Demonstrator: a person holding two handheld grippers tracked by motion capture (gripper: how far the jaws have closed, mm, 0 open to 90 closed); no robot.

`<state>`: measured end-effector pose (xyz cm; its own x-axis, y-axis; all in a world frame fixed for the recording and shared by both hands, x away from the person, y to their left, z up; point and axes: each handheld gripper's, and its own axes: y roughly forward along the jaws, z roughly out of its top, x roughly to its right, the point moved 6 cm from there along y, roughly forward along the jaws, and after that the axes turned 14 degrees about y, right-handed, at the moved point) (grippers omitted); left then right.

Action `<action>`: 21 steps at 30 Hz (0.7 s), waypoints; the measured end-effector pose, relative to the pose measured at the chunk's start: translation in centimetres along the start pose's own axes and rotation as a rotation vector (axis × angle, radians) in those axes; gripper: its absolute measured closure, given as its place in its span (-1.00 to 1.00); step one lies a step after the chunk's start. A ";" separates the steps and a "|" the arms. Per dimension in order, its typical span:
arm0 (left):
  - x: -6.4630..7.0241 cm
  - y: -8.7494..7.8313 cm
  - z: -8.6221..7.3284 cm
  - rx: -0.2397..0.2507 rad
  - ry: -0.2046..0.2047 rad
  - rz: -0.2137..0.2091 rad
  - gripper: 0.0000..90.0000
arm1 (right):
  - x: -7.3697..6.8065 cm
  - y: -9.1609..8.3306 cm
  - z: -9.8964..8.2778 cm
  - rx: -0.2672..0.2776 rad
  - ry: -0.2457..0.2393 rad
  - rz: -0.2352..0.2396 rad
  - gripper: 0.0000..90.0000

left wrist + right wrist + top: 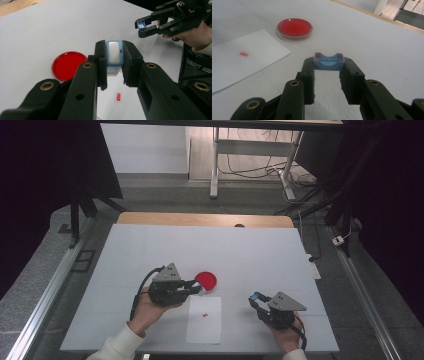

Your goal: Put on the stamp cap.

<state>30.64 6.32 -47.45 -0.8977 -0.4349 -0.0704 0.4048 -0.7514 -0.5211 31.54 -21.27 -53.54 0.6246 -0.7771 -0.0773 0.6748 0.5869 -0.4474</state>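
In the high view, the left gripper [196, 287] hovers beside the red dish [206, 280], near the white paper [204, 319]. In the left gripper view, its jaws clamp a blue-white stamp body [114, 55], probably kept steady for joining. In the right gripper view, the right gripper [328, 65] pinches the blue cap [328, 61] at its tips, hollow side up.

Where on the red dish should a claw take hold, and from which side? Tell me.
Grip the red dish across its low rim from straight above, I'd judge: it lies flat, round and shallow, so no side offers a handle. Both claws are full, though; the right claw holds a blue cap.
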 end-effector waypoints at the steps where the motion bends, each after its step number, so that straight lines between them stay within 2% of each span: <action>1: 0.0 0.0 0.0 0.000 -0.001 -0.001 0.67 | -0.2 0.1 0.0 -0.001 0.001 0.004 0.45; 21: 0.2 0.2 -0.1 -0.001 -0.003 -0.004 0.67 | -3.7 2.5 0.2 -0.017 -0.045 0.052 0.45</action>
<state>30.57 6.10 -47.63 -0.8988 -0.4333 -0.0656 0.4010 -0.7527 -0.5221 31.00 -16.90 -54.23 0.6760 -0.7344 -0.0608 0.6343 0.6219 -0.4593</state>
